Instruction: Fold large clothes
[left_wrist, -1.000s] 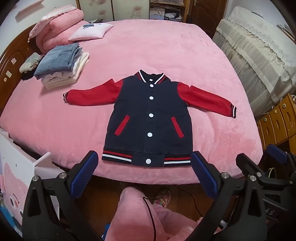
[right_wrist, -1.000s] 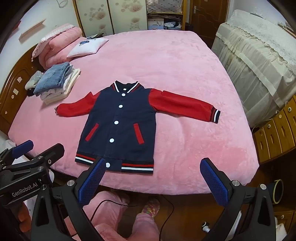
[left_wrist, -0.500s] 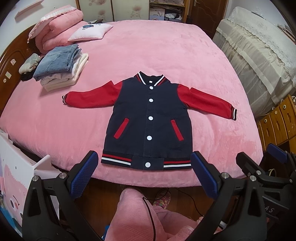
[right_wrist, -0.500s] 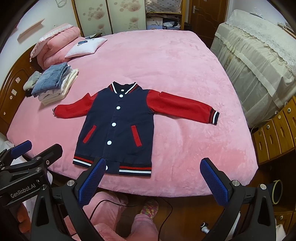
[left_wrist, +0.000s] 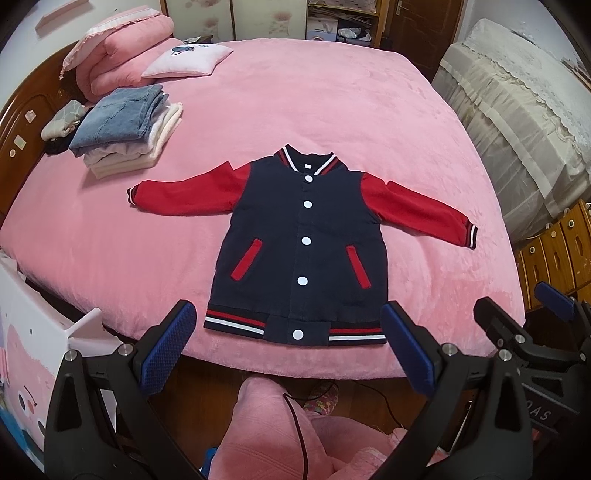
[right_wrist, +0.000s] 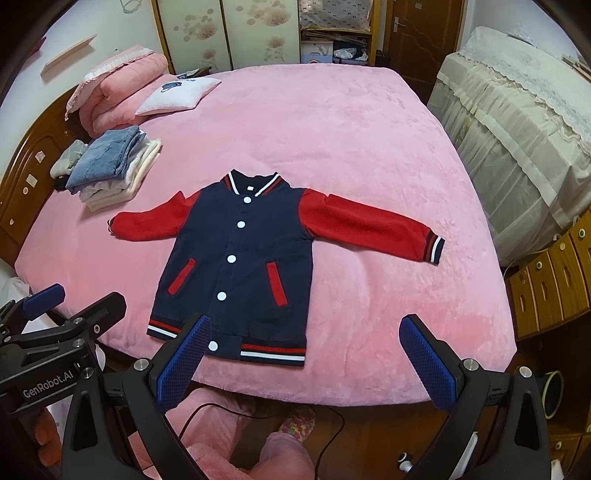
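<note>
Both hand-held grippers, left (left_wrist: 288, 347) and right (right_wrist: 308, 352), hover spread apart and empty off the bed's near edge. Ahead, a navy-bodied, red-sleeved snap-button cotton jacket (left_wrist: 303, 243) lies flat, face up, on the pink plush bed (left_wrist: 332, 110). Soft and limp, it likely folds best pinched at its striped cuffs.

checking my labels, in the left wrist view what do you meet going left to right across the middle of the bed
stack of folded clothes → red left-hand sleeve → navy jacket body → red right-hand sleeve → bare pink bedspread
</note>
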